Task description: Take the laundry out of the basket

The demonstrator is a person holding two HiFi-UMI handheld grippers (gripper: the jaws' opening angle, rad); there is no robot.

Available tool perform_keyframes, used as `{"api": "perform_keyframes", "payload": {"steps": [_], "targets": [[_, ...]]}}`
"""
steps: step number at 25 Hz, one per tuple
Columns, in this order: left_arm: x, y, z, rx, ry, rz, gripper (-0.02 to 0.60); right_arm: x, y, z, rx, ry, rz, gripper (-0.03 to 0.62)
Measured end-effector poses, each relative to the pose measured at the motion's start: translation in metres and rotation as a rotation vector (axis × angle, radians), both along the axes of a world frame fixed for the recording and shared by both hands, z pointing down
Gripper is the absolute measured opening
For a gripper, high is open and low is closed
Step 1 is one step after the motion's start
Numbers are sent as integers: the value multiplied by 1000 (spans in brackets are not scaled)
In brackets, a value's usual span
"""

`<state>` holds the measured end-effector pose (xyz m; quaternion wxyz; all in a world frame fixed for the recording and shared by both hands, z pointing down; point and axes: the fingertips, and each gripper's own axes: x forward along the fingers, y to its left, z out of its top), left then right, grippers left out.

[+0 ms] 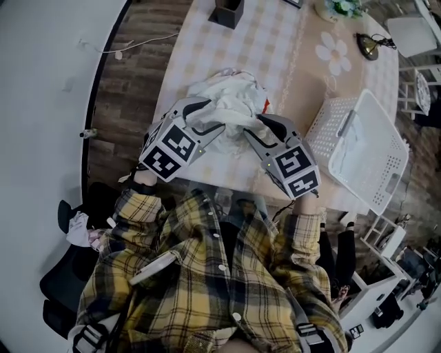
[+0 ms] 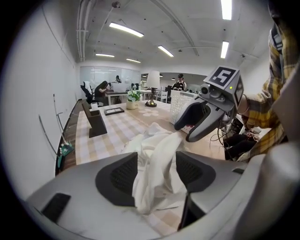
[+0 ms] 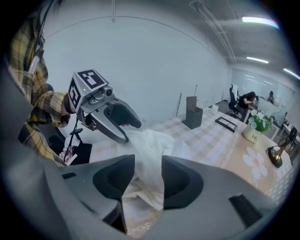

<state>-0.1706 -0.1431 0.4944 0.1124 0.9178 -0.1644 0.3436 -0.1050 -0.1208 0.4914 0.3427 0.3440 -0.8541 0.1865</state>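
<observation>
A crumpled heap of white laundry [image 1: 227,96] lies on the checked tablecloth near the table's front edge. My left gripper [image 1: 210,118] is at the heap's left side and my right gripper [image 1: 256,129] at its right side, both pointing down into it. In the left gripper view a fold of the white cloth [image 2: 157,164] hangs loosely between the parted pads of the left gripper [image 2: 157,172]. The right gripper [image 3: 148,177] likewise stands open around a fold of the cloth [image 3: 147,159]. The white laundry basket [image 1: 324,127] lies on its side at the right.
A dark box [image 1: 227,12] stands at the table's far side, with a flower pot [image 1: 341,8] and a small dark lamp [image 1: 368,45] at the far right. A black chair [image 1: 62,276] is on the floor at my left. A white wall runs along the left.
</observation>
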Motion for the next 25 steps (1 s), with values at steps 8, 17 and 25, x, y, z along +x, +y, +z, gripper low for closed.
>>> {"api": "perform_keyframes", "payload": {"steps": [8,17,25], "targets": [[31,5,-108,100,233,-39,291,25,18,-95,133,-218,120,169],[135,55,-229,175,590,12,248,124,63,-226,473,-409,328,73],[232,100,-269,208,673,37,80,217,112,-256,567,-410,430,-6]]}}
